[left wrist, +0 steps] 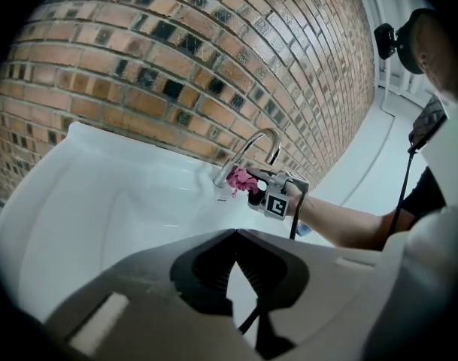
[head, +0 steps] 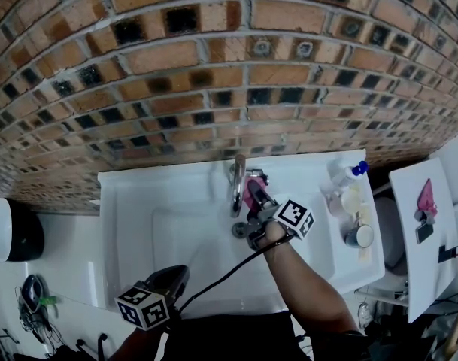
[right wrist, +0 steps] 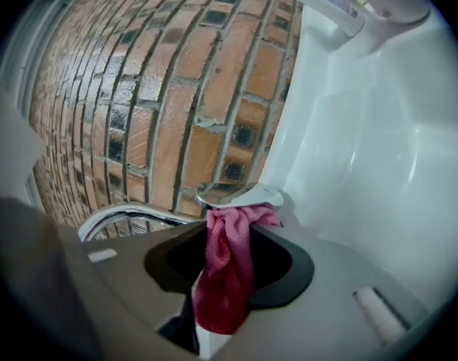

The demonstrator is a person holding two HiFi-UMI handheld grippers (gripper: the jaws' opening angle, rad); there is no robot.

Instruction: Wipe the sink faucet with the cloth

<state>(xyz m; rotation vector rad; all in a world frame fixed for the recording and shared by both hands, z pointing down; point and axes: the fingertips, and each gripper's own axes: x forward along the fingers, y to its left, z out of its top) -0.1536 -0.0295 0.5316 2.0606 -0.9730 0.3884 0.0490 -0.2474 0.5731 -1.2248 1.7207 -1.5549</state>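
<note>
Down at the near left:

- The left gripper (head: 171,279) hangs over the front edge of the sink (head: 131,190), well apart from the faucet. In its own view the jaw tips (left wrist: 235,233) meet with nothing between them.
- The sink is white and set against a brick wall (head: 213,66). Its basin (left wrist: 101,209) lies bare on the side below the left gripper.
- The faucet (head: 238,180) stands at the back of the sink, near the middle. Its curved chrome spout (left wrist: 260,140) arches forward over the basin.
- The cloth (head: 252,193) is pink and sits just right of the spout, at the faucet's base. In the right gripper view it hangs as a bunched strip (right wrist: 227,277) straight down the gap between the jaws. Its top end spreads out and touches the underside of the faucet's flat chrome lever (right wrist: 240,195).
- The right gripper (head: 256,206) reaches in from the front, its jaws clamped on the cloth and pointed at the faucet. From the left gripper view, this gripper (left wrist: 263,188) holds the cloth (left wrist: 242,180) right against the faucet body.
- A white bottle (head: 344,174) with a blue cap lies on the sink's right ledge, well apart from the cloth.
</note>
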